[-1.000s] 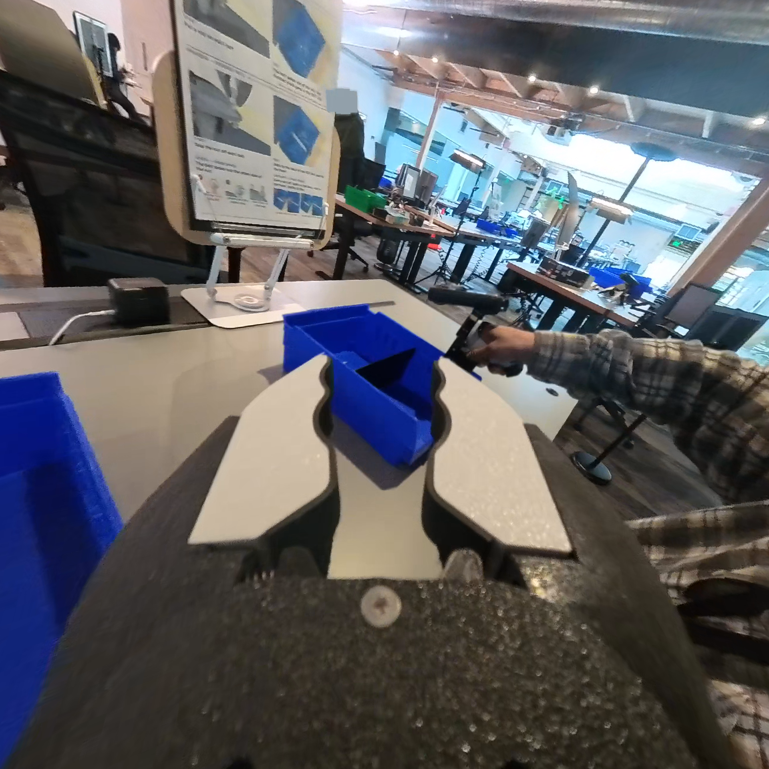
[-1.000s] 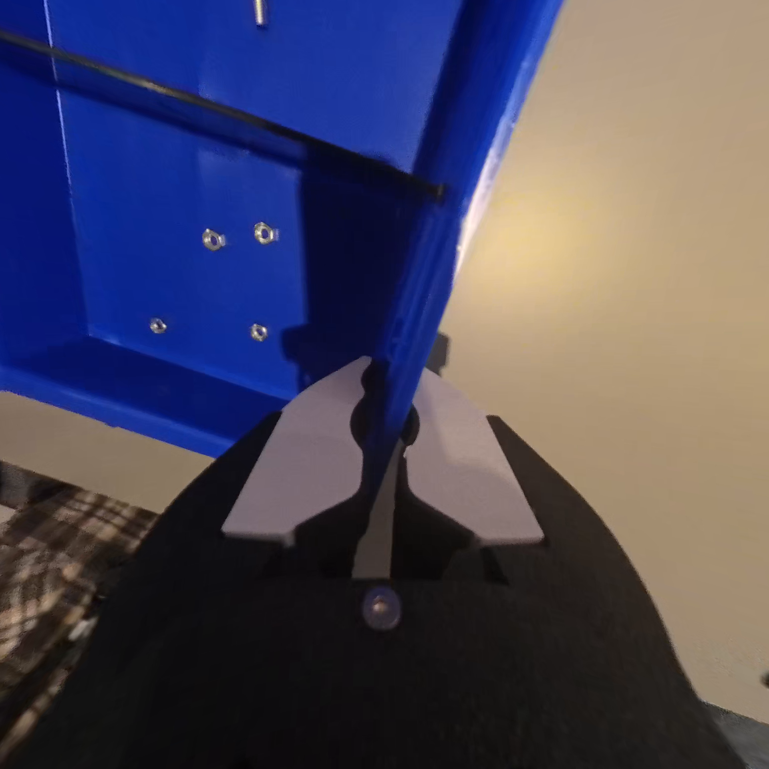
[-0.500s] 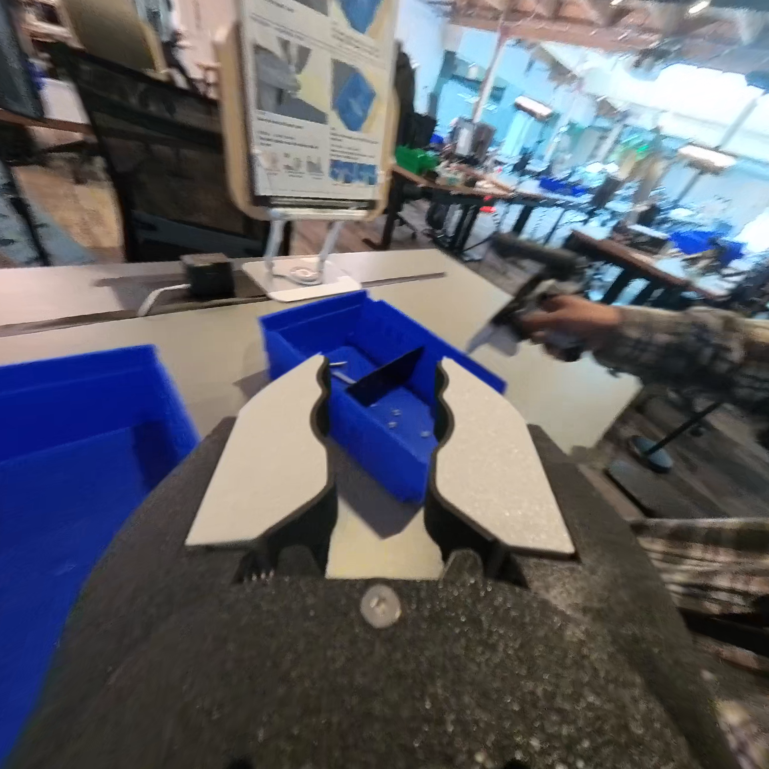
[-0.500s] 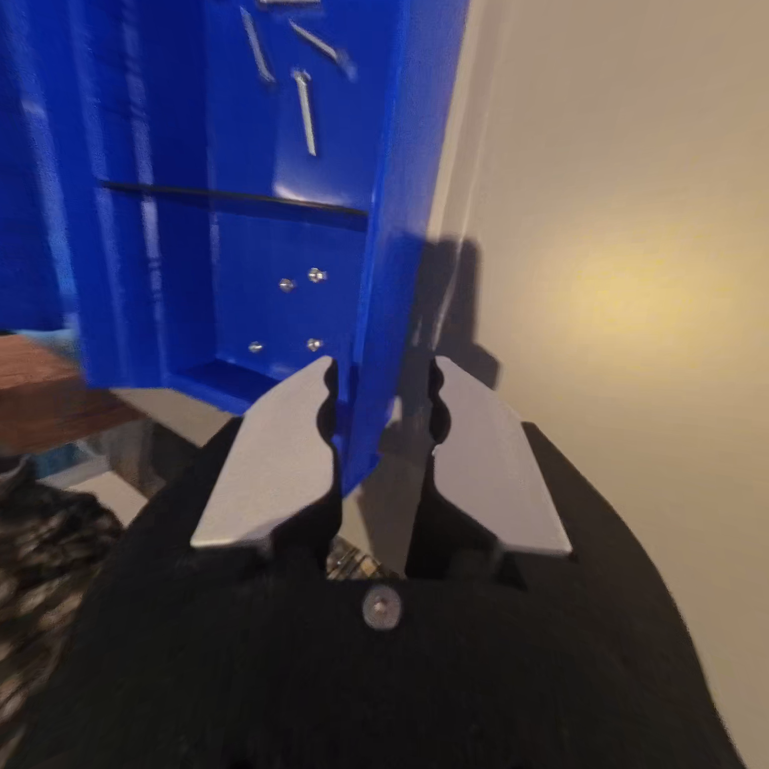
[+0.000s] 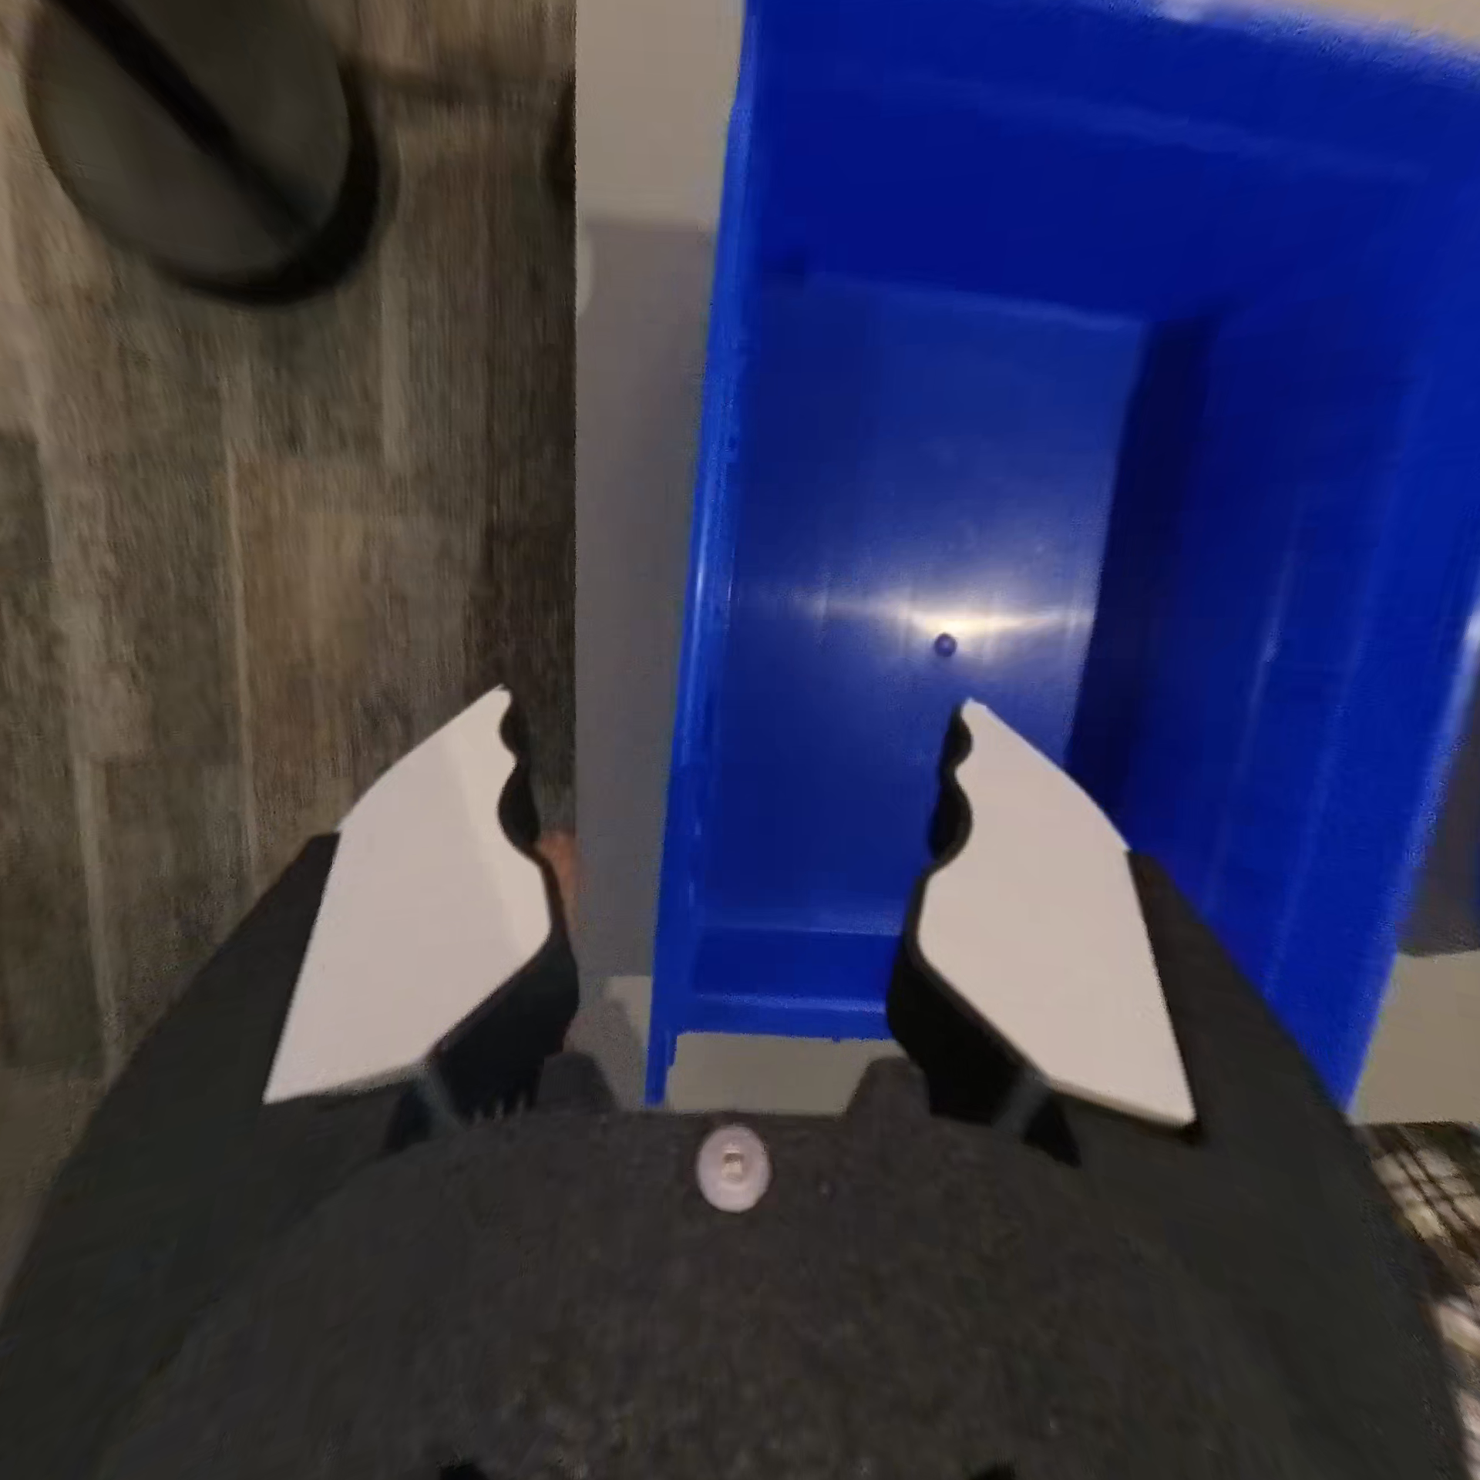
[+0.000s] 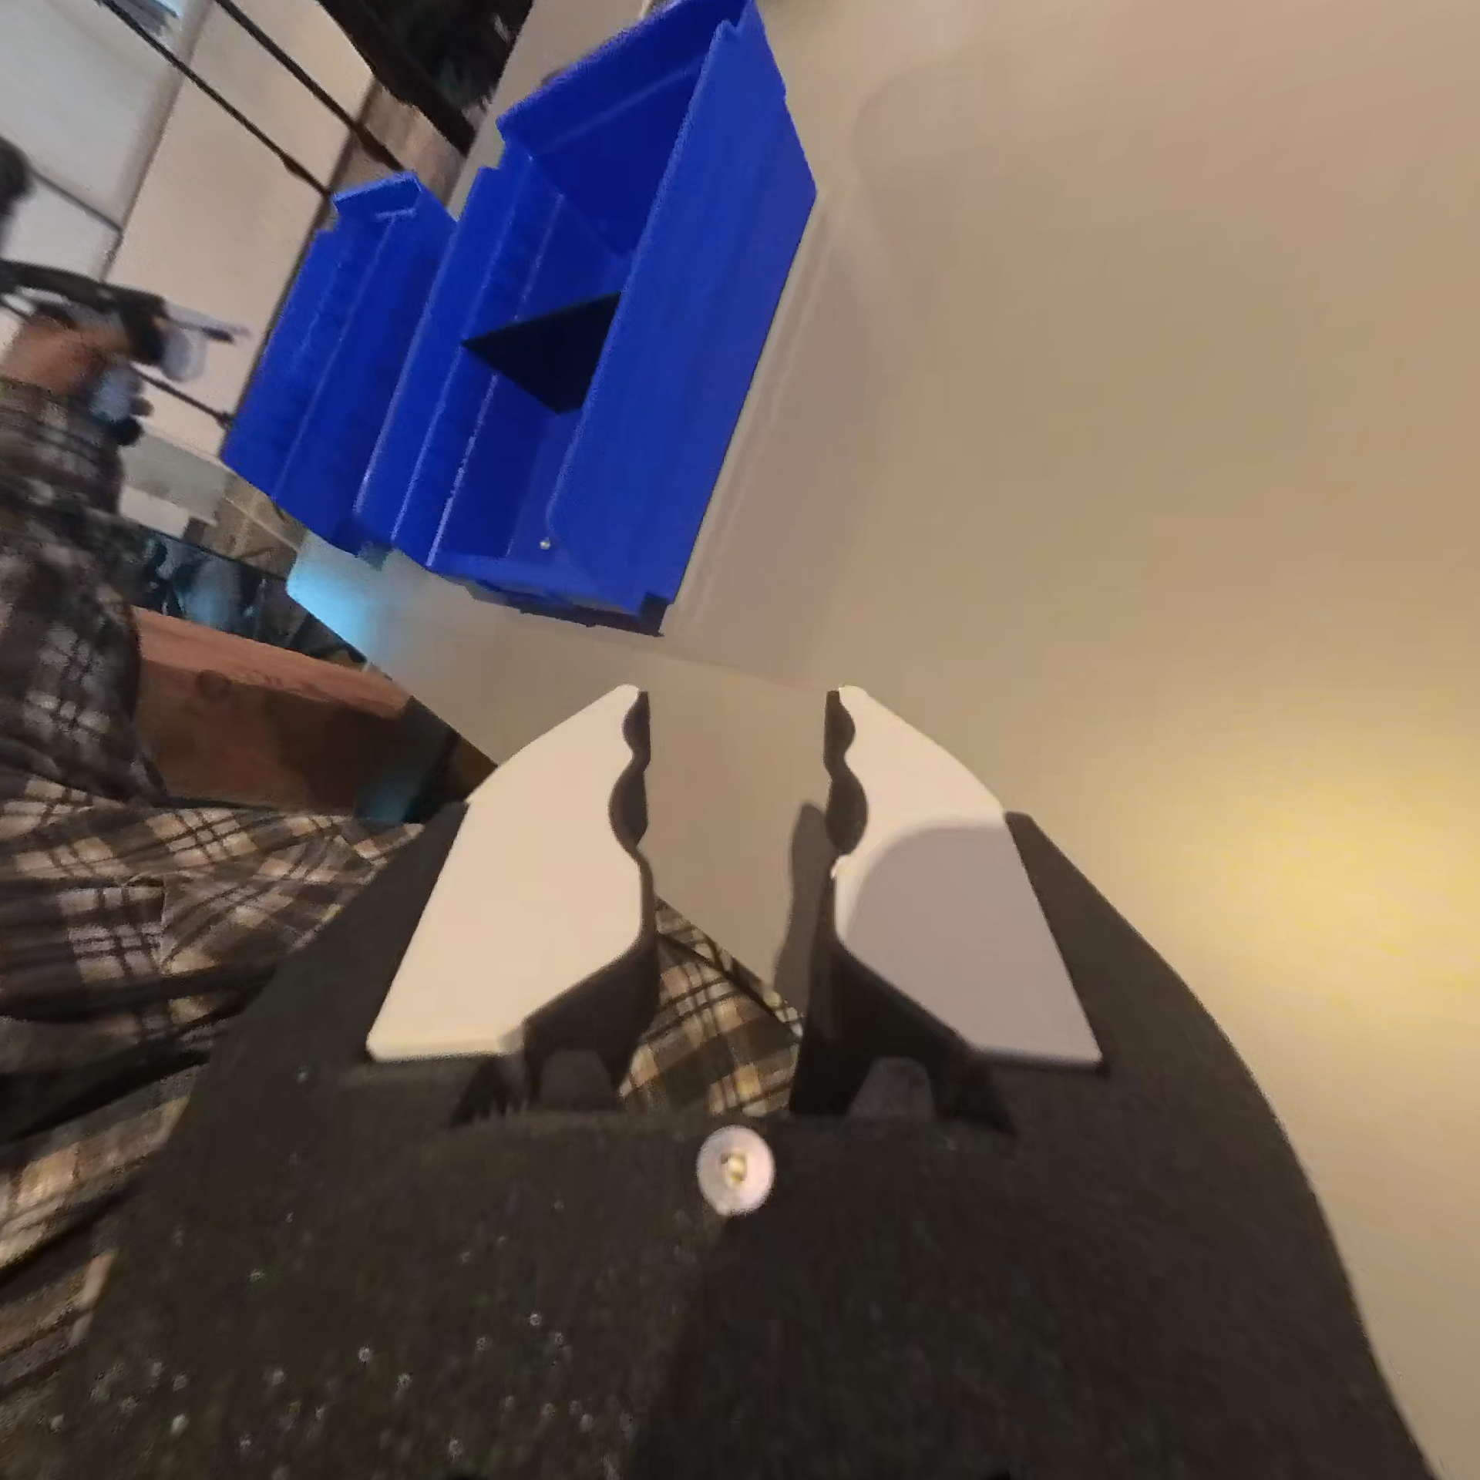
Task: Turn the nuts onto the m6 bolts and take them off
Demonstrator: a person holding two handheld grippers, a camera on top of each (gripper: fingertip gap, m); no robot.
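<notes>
In the left wrist view my left gripper is wide open and holds nothing. It hovers over a blue bin that looks empty, with the bin's left wall between the fingers, touching neither. In the right wrist view my right gripper is open and empty above the bare table. Farther off stands a divided blue bin with a black divider and one small nut showing inside. A second blue bin stands beside it. No bolts show in either view.
The table edge runs just left of the bin, with grey floor and a black chair base beyond. A plaid sleeve and a brown wooden surface lie at the left of the right wrist view. Spacing between my two grippers at the tips: around 75 centimeters.
My right gripper let go of the divided bin's wall, opened and pulled back from it. My left gripper tipped down over the other blue bin and opened wide.
</notes>
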